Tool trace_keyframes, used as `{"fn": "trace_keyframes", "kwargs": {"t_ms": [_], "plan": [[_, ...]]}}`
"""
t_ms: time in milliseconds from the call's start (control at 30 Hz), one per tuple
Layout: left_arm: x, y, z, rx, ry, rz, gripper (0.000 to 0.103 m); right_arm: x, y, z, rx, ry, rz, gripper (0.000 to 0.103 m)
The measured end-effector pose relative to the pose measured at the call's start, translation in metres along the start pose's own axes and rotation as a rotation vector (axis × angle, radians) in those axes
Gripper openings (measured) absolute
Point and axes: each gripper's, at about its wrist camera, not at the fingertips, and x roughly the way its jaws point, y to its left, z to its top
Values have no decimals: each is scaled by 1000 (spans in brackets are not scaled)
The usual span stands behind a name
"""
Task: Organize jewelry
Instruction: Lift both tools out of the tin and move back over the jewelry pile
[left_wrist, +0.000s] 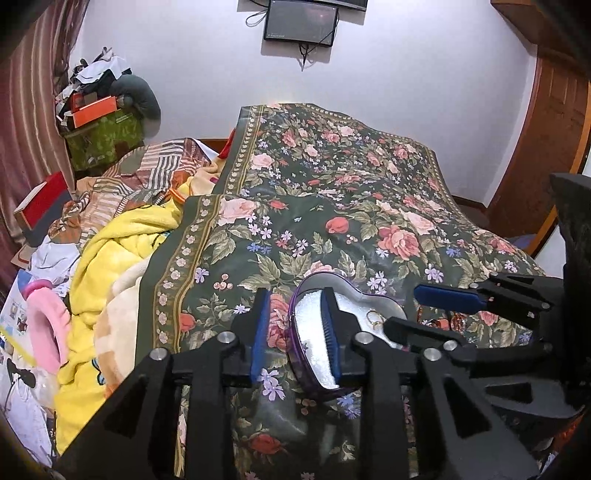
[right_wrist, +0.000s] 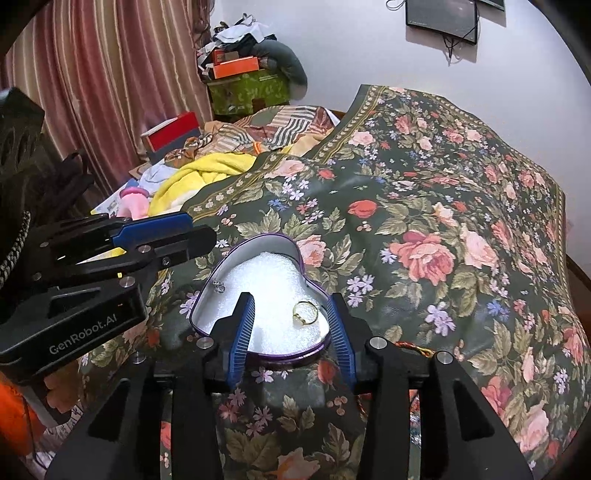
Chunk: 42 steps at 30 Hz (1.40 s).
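A heart-shaped tin (right_wrist: 310, 275) with a purple rim and white foam lining lies on the floral cloth; it also shows in the left wrist view (left_wrist: 354, 295). A gold ring (right_wrist: 305, 312) lies on the foam at its right, seen also in the left wrist view (left_wrist: 375, 319). A small silver piece (right_wrist: 218, 286) lies at the tin's left wall. My right gripper (right_wrist: 291, 332) is open and empty over the tin's near edge. My left gripper (left_wrist: 295, 328) is open and empty at the tin's left side. A red-gold bangle (right_wrist: 413, 349) lies partly hidden right of the tin.
The floral cloth (right_wrist: 461, 206) covers a raised surface. A yellow blanket (left_wrist: 110, 266), patterned fabrics, a pink item (left_wrist: 48, 321) and boxes (right_wrist: 173, 134) lie to the left. A curtain (right_wrist: 110, 74) hangs at the far left, a screen (left_wrist: 301, 22) on the wall.
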Motion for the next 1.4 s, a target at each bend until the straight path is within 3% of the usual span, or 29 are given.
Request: {"fn": "trace_keyframes", "kwargs": {"t_ms": [400,667,1067,1300,1400], "plan": [[-32,-18,-1,23,-33,1,42,-55,-24,-6,68,-86,-55,40],[-41,-42,-11,63,-6,-26,45,-89,-51,-23,118,-113,-125,45],[-23,-82,-41,128,114,-121,45,-87,-81,-67,166,7,-168,45],[-11,-99,-51,145,171,-180,45,-76,-84,-83,158,74,-152,45],[-9,-102,-52,157,168,-170,45,-70,-86,-81,166,85,-126,45]]}}
